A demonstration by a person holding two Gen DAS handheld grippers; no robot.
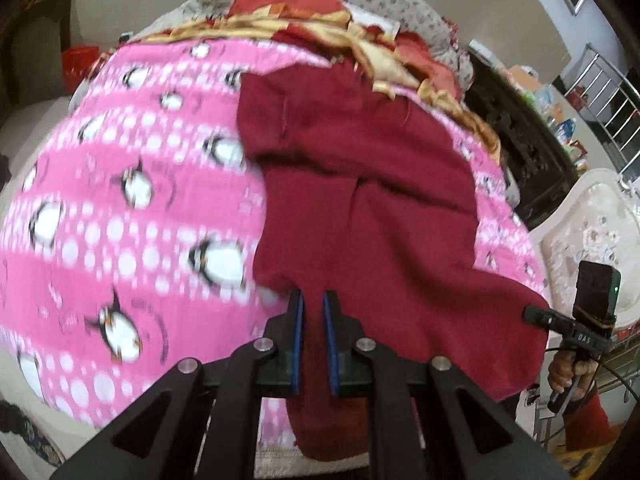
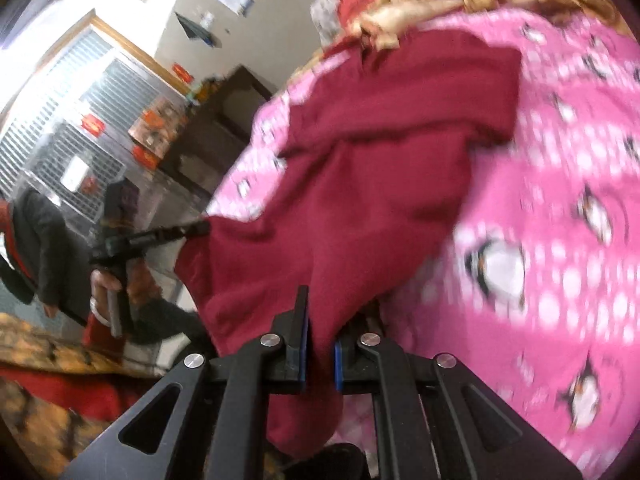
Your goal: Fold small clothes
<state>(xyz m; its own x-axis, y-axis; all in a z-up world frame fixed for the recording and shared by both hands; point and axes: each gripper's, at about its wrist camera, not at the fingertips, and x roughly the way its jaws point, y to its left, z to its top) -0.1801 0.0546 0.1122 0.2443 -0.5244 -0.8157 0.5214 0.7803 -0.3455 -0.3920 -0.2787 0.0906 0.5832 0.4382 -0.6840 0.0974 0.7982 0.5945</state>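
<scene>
Underneath everything lies the pink blanket (image 1: pixel 120 208) with its penguin print, spread over the bed; the small writing beside the penguins is too blurred for me to read. On it, partly lifted, hangs the dark red garment (image 1: pixel 360 184). My left gripper (image 1: pixel 313 304) pinches one bunched edge of it between its blue pads, and my right gripper (image 2: pixel 320 320) pinches another edge. On the right gripper's handle I can read "DAS" (image 1: pixel 585 338).
</scene>
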